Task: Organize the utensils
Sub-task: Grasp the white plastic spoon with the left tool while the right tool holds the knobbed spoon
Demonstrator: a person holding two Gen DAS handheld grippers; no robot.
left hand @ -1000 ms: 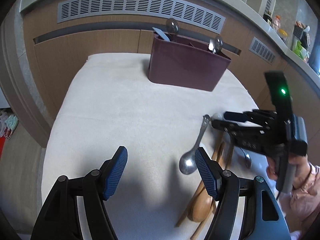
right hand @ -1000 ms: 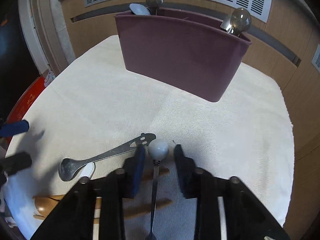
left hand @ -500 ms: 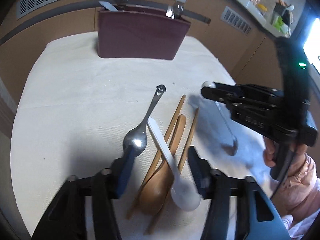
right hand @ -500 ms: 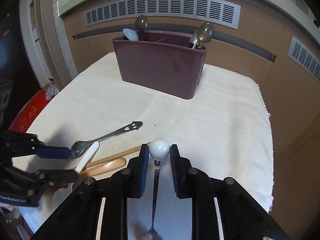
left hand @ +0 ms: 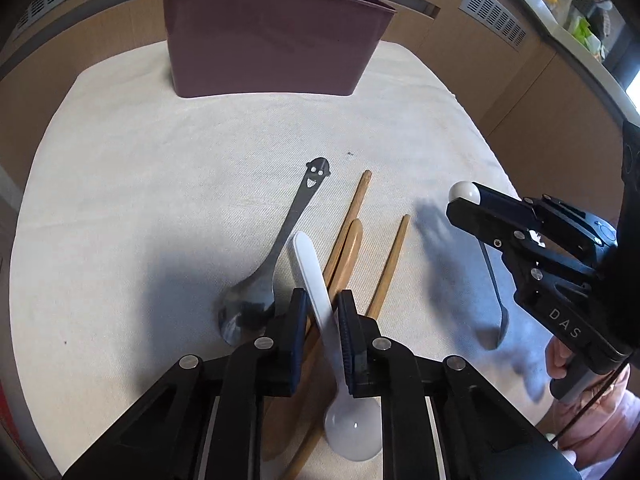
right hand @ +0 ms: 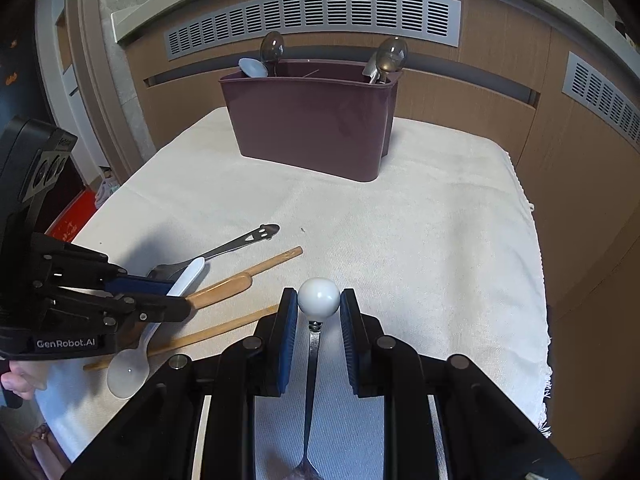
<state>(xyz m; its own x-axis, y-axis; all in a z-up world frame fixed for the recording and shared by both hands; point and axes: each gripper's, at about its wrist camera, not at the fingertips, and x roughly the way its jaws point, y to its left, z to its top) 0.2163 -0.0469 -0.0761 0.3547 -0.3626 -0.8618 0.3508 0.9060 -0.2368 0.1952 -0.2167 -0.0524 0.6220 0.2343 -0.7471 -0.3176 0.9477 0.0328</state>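
My left gripper [left hand: 323, 316] is closing around the white spoon [left hand: 316, 288], contact unclear; my right gripper [right hand: 319, 312] clamps the ball-topped spoon [right hand: 319, 297], bowl cut off.

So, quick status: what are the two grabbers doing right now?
Left gripper closing round white plastic spoon handle. Right gripper clamped on white-ball-topped metal spoon, lifted. Maroon plastic caddy ahead, path clear.
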